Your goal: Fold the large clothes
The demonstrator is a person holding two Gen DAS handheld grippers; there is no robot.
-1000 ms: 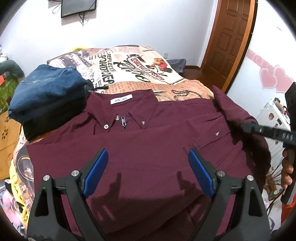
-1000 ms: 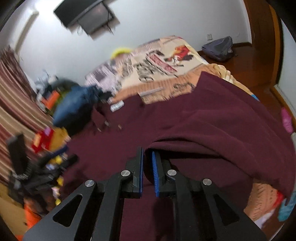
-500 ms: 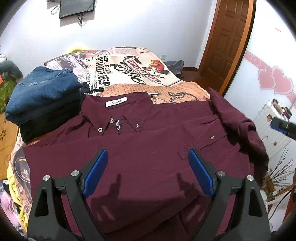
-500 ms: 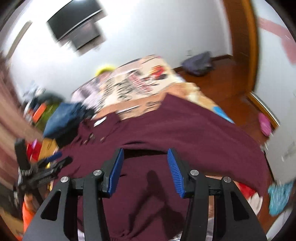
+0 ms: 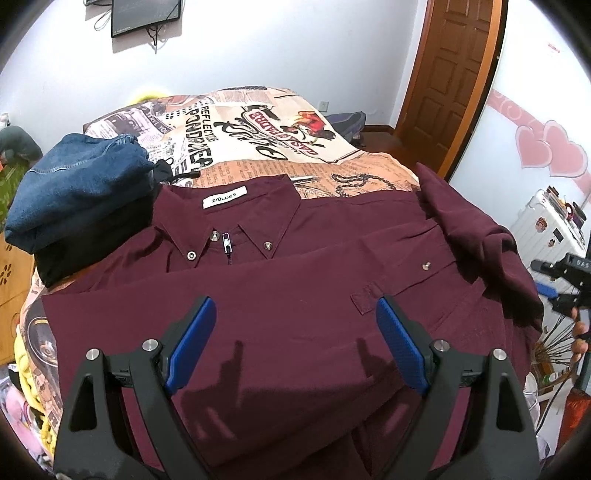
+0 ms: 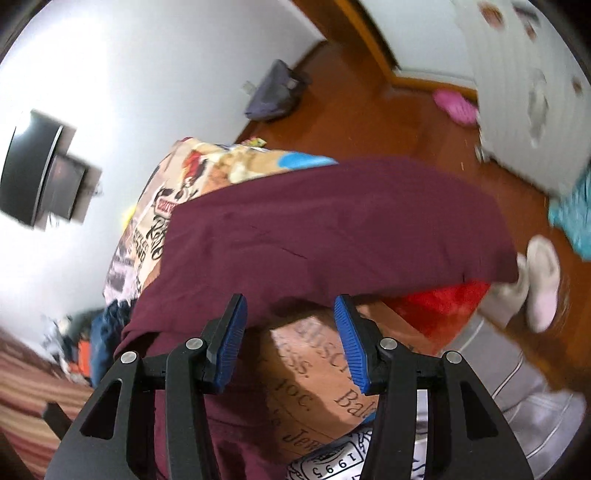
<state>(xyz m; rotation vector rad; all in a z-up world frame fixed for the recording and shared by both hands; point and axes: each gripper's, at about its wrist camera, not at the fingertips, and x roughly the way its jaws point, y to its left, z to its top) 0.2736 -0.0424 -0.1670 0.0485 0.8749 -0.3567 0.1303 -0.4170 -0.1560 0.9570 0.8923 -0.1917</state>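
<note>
Shirt (image 5: 295,280): lying front-up across the bed (image 5: 258,122), maroon woven cloth, neck tag reading "Z·BLUES".
Bedcover: showing newsprint lettering, "1995" by the edge.
Jeans (image 5: 77,184): sitting folded beside the collar.
Left gripper (image 5: 295,339): hovering wide open, holding nothing.
Right gripper (image 6: 291,332): gaping, gripping nothing.

Folded jeans (image 5: 79,184) on printed bedspread (image 5: 255,133), wooden door (image 5: 458,81), wall-mounted TV (image 5: 146,14), white suitcase (image 5: 550,221)

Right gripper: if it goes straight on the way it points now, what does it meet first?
Probably the shirt: the open right gripper points at its edge hanging over the bed. Depth is unclear.
</note>
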